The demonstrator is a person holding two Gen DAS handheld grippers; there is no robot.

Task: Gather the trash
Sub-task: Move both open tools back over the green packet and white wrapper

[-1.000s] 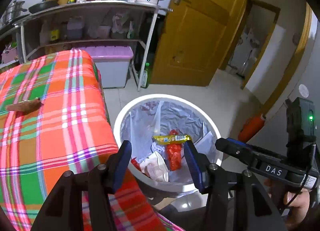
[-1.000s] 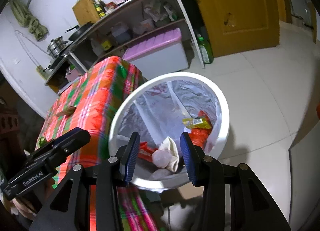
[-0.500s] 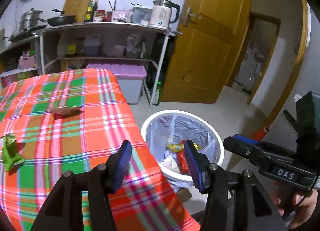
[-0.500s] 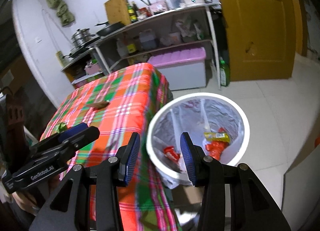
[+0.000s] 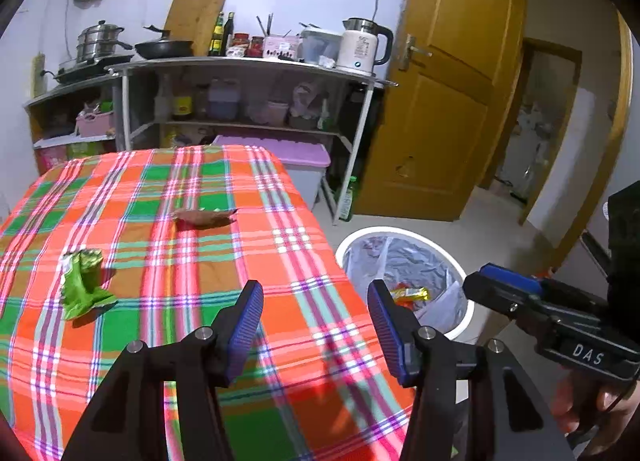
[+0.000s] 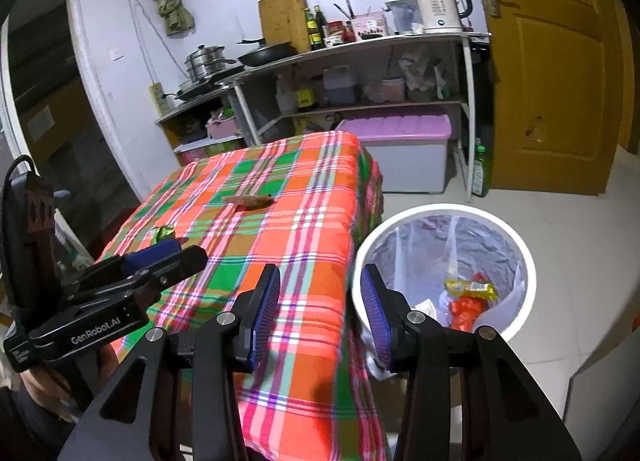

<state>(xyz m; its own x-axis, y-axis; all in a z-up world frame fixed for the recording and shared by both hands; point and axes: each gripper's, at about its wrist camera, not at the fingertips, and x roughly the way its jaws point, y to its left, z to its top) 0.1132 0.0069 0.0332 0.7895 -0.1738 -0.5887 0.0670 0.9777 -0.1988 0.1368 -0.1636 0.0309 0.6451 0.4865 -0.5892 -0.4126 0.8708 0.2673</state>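
Observation:
A crumpled green wrapper (image 5: 82, 285) lies on the left of the plaid tablecloth (image 5: 168, 245); it also shows in the right wrist view (image 6: 163, 232). A brown wrapper (image 5: 204, 216) lies farther back, mid-table, and shows in the right wrist view (image 6: 251, 201). A white trash bin (image 5: 456, 261) with a plastic liner stands on the floor right of the table, holding red and yellow wrappers (image 6: 468, 295). My left gripper (image 5: 316, 325) is open and empty above the table's near right part. My right gripper (image 6: 320, 301) is open and empty over the table's edge beside the bin (image 6: 516, 253).
A metal shelf (image 5: 248, 69) with a kettle, pans and bottles stands behind the table. A purple-lidded storage box (image 5: 304, 165) sits under it. A yellow door (image 5: 440, 101) is at the right. The floor around the bin is white tile.
Both grippers have pulled back and up from over the bin and turned toward the table. The tabletop with the green and brown wrappers has come into view.

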